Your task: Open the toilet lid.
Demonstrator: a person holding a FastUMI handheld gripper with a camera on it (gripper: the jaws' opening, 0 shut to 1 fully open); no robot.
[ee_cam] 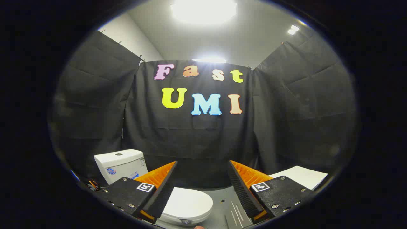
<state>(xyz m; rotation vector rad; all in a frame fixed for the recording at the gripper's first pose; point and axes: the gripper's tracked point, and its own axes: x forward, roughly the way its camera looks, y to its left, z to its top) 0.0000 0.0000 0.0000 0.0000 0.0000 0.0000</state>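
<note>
A small white toilet stands low and to the left, just ahead of my fingers. Its lid (187,203) lies flat and closed over the bowl, and its white tank (122,163) rises behind the left finger. My gripper (202,184) hovers above the toilet's front, open wide, with nothing between the fingers. The left finger (159,190) covers part of the lid's left side. The right finger (244,190) is off to the right of the lid, over the grey floor.
Black cloth walls close the booth at the back and both sides. A grey floor plate (227,206) runs beside the toilet. A white flat board (302,176) lies beyond the right finger. Some dark wires sit left of the tank.
</note>
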